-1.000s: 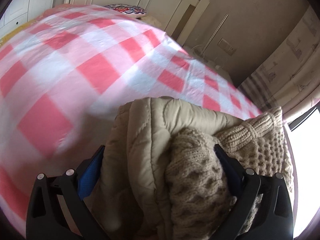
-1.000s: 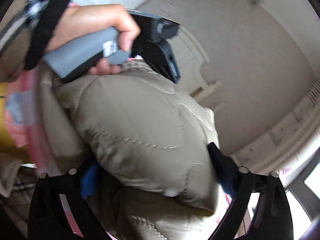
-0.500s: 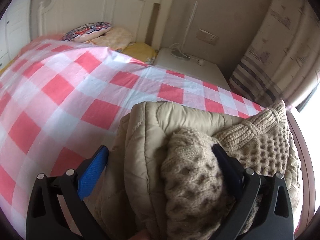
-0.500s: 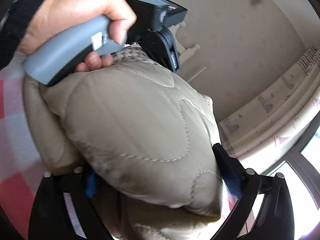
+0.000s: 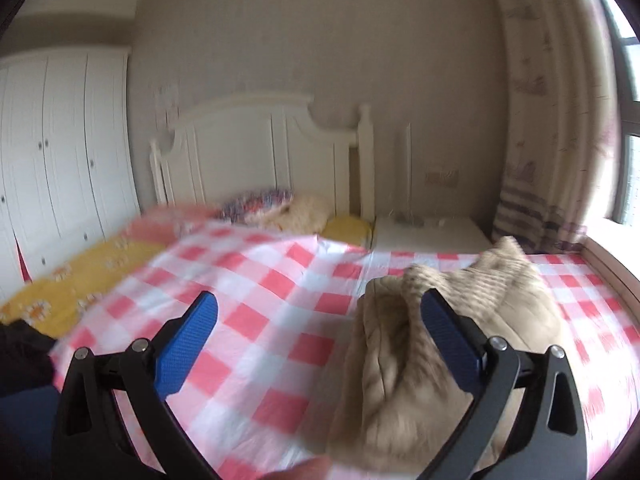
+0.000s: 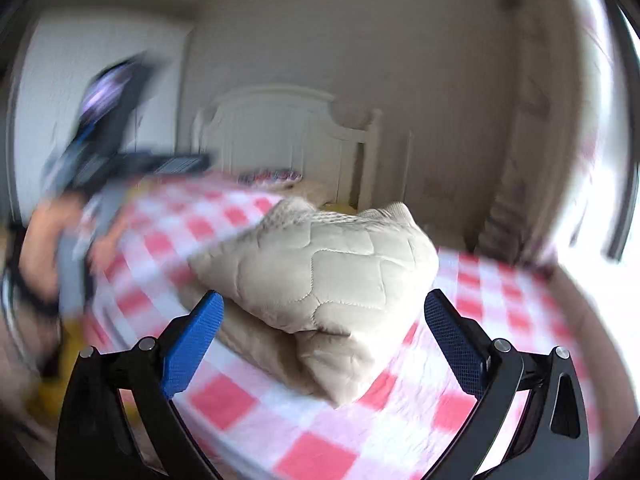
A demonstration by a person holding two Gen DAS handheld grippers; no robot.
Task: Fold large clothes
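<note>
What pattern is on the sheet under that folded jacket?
Pink-red and white checks on the bed sheet, under the folded beige quilted jacket; clearest in the right wrist view.

A: Was there any writing to read in either view?
B: None. The curtain (image 5: 532, 128) carried faint printed shapes, too blurred to make out as letters.
A: And the wall plate beside the headboard (image 5: 264, 148)?
B: The plate (image 5: 442, 178) was a pale smear with no legible mark.
A: Anything on the folded jacket (image 6: 320, 276)?
B: Only quilting stitches; no label or brand showed
</note>
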